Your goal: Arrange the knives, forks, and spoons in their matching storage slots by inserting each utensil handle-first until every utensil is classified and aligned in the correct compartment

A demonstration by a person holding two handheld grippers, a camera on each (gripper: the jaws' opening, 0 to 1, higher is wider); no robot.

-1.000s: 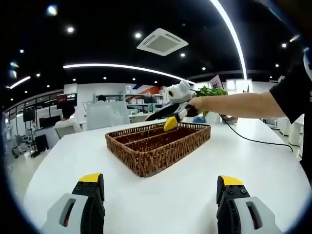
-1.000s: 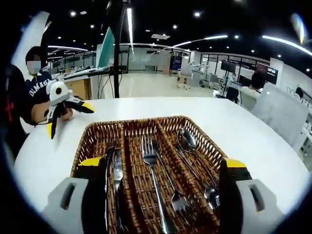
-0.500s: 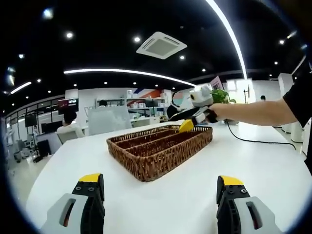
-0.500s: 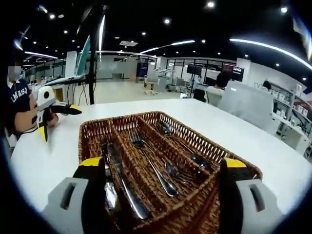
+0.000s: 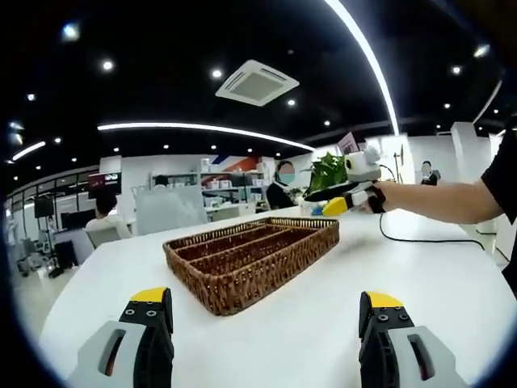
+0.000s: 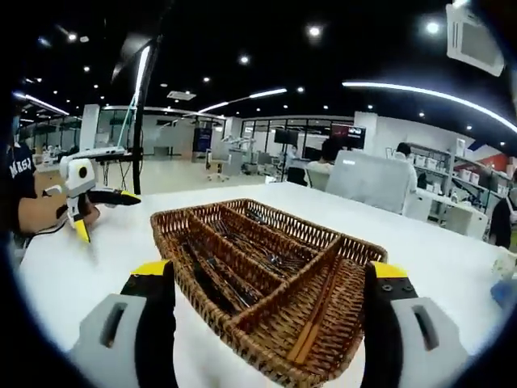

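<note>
A brown wicker basket (image 5: 212, 284) with long divided slots stands on the white table (image 5: 291, 339), ahead of my left gripper (image 5: 265, 299). That gripper is open and holds nothing. In the right gripper view the basket (image 6: 191, 212) lies close in front of my right gripper (image 6: 271, 271), which is open and empty too. Metal forks (image 6: 266, 255) and knives (image 6: 212, 273) lie in two of its slots. Thin wooden sticks (image 6: 308, 325) lie in the nearest slot. The right gripper (image 5: 339, 200) hangs beyond the basket's far right corner, held by a hand. The left gripper (image 6: 105, 212) shows at the left, open.
The white table (image 6: 73, 283) spreads around the basket. A black cable (image 5: 420, 238) trails across it at the right. A green plant (image 5: 327, 171) stands behind the basket. Desks, monitors and people fill the office beyond.
The right gripper has drawn back from over the basket to beyond its corner and dropped low, so the utensils now show at a flat angle. The left gripper has barely moved.
</note>
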